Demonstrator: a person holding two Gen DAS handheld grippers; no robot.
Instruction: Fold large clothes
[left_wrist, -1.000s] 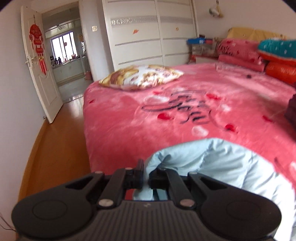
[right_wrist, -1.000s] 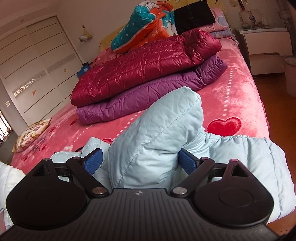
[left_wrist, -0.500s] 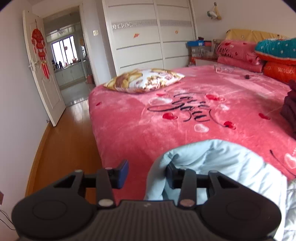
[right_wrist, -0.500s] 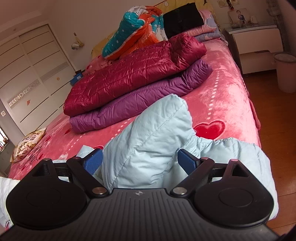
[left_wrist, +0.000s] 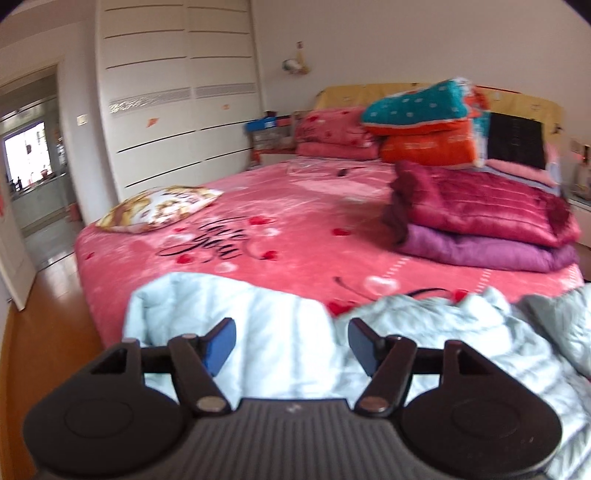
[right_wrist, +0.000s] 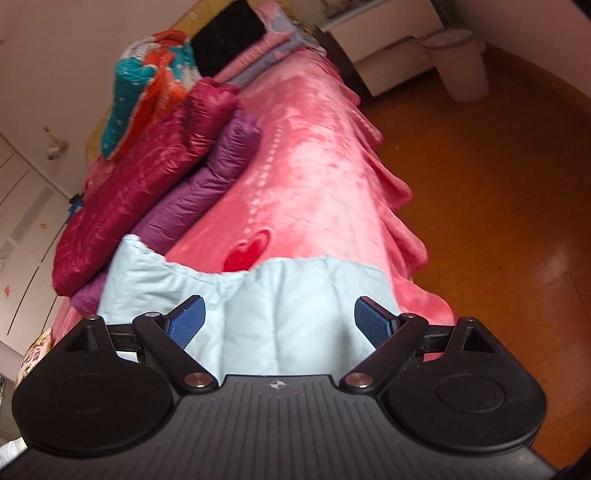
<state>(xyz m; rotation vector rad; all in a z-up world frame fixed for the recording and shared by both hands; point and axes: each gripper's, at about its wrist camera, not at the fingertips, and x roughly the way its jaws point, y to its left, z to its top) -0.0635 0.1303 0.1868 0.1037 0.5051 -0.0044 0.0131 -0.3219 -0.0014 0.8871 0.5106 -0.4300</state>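
Left wrist view gives me the big pink bed (left_wrist: 295, 229) first, running away from me toward the headboard, with a white wardrobe (left_wrist: 177, 103) along the left wall. On the far right of the bed sit two folded jackets, a dark red jacket (left_wrist: 480, 206) on top of a purple jacket (left_wrist: 487, 254), well apart from my work. A patterned pillow (left_wrist: 162, 208) lies near the bed's left edge.

The light blue jacket (left_wrist: 266, 332) is what I am folding. It lies along the near edge of the bed, right under and in front of both tools, its long axis running crosswise to me, from left to right. Its right half looks rumpled, and I judge the folding is only partly done.

My left tongs (left_wrist: 291, 341) are spread wide with the blue pads clear of the cloth; they hover over the left part of the jacket, pinching nothing. In the right wrist view my right tongs (right_wrist: 279, 319) are also spread, hanging over the jacket's right end (right_wrist: 280, 295) near the bed's corner, with the bare floor (right_wrist: 498, 184) beyond.

So each hand has its own end directly ahead. I judge the next grasp is a short drop forward, left hand on the left edge, right hand on the right.
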